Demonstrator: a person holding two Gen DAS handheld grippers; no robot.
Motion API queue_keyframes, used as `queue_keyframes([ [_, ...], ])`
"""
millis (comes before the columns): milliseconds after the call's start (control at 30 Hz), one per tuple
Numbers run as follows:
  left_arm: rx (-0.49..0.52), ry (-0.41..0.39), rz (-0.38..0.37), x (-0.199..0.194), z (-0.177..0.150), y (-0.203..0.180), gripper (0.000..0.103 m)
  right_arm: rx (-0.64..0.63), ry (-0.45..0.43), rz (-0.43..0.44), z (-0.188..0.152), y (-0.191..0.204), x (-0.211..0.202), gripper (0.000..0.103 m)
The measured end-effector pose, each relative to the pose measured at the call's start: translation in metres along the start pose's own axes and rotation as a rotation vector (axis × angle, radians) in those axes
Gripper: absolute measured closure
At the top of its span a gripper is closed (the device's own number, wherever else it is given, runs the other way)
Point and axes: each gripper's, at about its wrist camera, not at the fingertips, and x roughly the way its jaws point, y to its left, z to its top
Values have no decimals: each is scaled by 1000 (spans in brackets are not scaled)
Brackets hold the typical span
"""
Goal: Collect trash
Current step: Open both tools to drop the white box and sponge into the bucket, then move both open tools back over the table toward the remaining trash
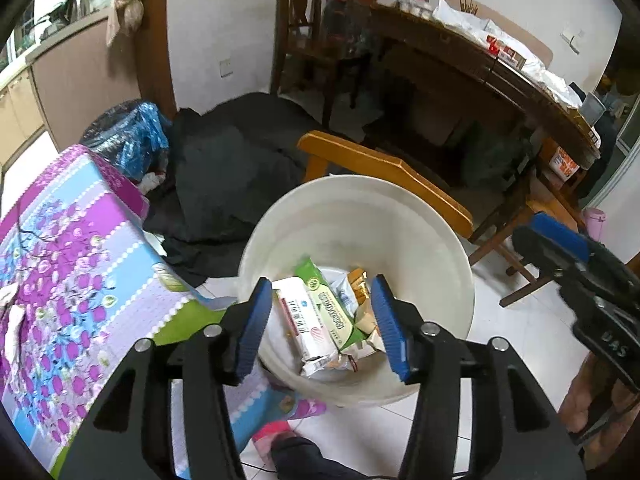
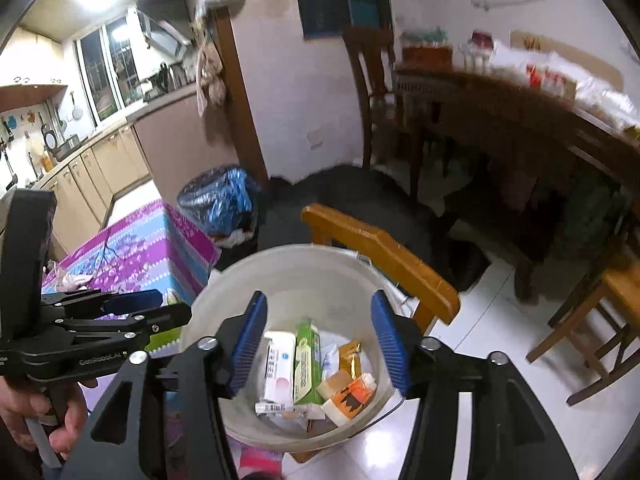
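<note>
Blue-padded fingers of the left gripper (image 1: 320, 320) fill the bottom of its own view, jaws parted with nothing between the pads; they hang above the white bucket (image 1: 440, 280), and what appears between them lies far below, on the bucket's floor. To the left, a bench under a purple and blue flowered cloth (image 1: 72, 260) runs out of the picture, and the black arm of the gripper hides its near corner. Behind it a blue plastic bag (image 1: 132, 136) is only partly visible beside a heap of dark cloth (image 1: 232, 168).

Inside the bucket the trash (image 1: 320, 320) lies in a loose pile: a white packet with red print, a green and white packet tilted against it, a gold wrapper, and scraps of paper; the small print is too fine to read. In the right wrist view an orange and white carton (image 2: 352, 396) also shows there.

Behind the bucket stands a yellow wooden chair (image 1: 384, 172), its seat hidden by the bucket. At the far right the right gripper (image 2: 318, 344) likewise hovers over the bucket, jaws apart and empty. The long wooden table (image 2: 520, 120) beyond is smeared by blur, so its clutter cannot be made out.
</note>
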Motion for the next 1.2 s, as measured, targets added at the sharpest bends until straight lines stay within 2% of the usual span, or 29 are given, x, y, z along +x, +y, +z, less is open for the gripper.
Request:
queue_keyframes([
  [167, 17, -117, 72, -43, -20, 11, 34, -37, -158, 34, -16, 33, -48, 27],
  [300, 7, -242, 150, -89, -48, 36, 30, -54, -264, 90, -33, 63, -77, 23],
  [467, -23, -343, 238, -133, -80, 69, 26, -91, -366, 173, -55, 107, -103, 15],
  [733, -102, -455, 386, -192, -141, 127, 23, -141, -408, 301, -76, 172, -123, 11],
  [967, -160, -525, 523, -235, -185, 161, 20, -216, -375, 421, -98, 247, -129, 9],
  [1200, -258, -555, 604, -264, -212, 196, 20, -289, -322, 518, -115, 316, -127, 6],
])
